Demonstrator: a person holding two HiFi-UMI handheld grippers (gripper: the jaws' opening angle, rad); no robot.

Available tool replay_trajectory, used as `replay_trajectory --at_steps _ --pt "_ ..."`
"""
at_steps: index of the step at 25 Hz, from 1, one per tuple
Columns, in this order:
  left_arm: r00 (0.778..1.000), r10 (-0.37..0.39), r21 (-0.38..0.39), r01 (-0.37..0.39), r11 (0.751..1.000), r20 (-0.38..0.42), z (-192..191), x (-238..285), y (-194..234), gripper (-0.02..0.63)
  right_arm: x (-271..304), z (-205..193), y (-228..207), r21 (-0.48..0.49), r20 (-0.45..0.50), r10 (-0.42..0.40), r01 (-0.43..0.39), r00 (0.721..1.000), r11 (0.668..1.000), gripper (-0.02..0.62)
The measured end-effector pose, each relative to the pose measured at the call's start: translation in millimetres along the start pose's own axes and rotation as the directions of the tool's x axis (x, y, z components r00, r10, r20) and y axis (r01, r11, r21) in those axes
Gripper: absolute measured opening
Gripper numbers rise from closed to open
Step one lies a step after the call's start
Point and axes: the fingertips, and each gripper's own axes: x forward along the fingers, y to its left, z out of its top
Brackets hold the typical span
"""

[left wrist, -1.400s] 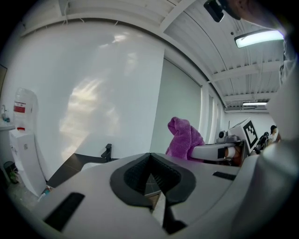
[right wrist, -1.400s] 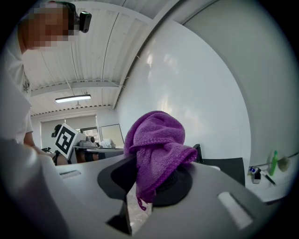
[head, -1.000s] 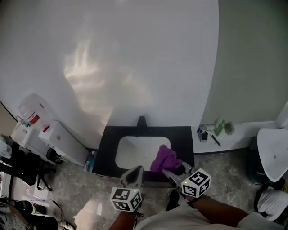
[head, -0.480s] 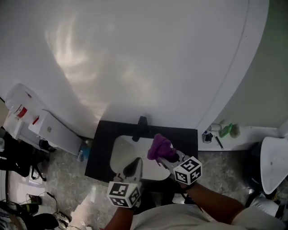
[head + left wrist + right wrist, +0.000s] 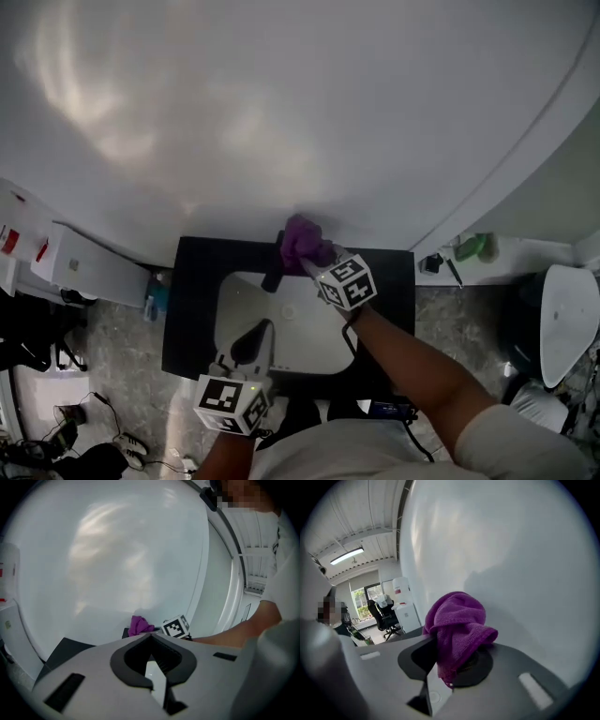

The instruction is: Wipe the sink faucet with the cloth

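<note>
A black faucet (image 5: 274, 270) stands at the back of a white sink basin (image 5: 246, 305) set in a black counter (image 5: 192, 300). My right gripper (image 5: 309, 257) is shut on a bunched purple cloth (image 5: 301, 238), which rests at the faucet's top, close to the white wall. In the right gripper view the cloth (image 5: 457, 620) spills over the jaws of that gripper (image 5: 450, 660) and hides the faucet. My left gripper (image 5: 253, 337) hovers over the basin's front, shut and holding nothing. In the left gripper view, the cloth (image 5: 138, 624) shows beyond this gripper's (image 5: 151, 637) closed tips.
A white cabinet (image 5: 89, 270) stands left of the counter, with a blue bottle (image 5: 155, 302) beside it. A ledge at the right carries a green bottle (image 5: 473, 247) and small items. A white fixture (image 5: 562, 319) is at the far right. The curved white wall rises right behind the faucet.
My right gripper carried the cloth from the basin's front edge forward across the sink to the faucet at the back. The left gripper stayed near the front edge.
</note>
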Motion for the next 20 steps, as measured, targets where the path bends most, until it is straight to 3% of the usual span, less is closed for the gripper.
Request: replay_trajectory --at_steps 7,12,14,17,20 --pt "0.998 0.055 0.0 -0.055 0.998 -0.039 -11 2 37 0.006 69 -77 -34 -0.012 -0.141 -0.042 0.041 0.989 0.999 0.066" --pt "0.997 0.059 -0.009 -0.059 0.998 -0.04 -7 0 49 0.006 94 -147 -40 -0.025 -0.362 -0.033 0.026 0.932 0.999 0.067" --pt "0.998 0.049 -0.031 -0.05 0.998 -0.031 -4 1 52 0.007 86 -133 -39 -0.058 -0.325 -0.064 0.047 0.944 0.997 0.067" --pt "1.0 0.028 -0.028 -0.028 0.999 -0.013 2 5 48 0.006 45 -62 -19 -0.058 -0.119 -0.061 0.054 0.991 0.997 0.067" --pt "1.0 0.016 -0.046 -0.016 0.999 -0.001 6 11 45 0.006 22 -12 -3 -0.117 -0.002 -0.04 0.04 0.999 0.992 0.067"
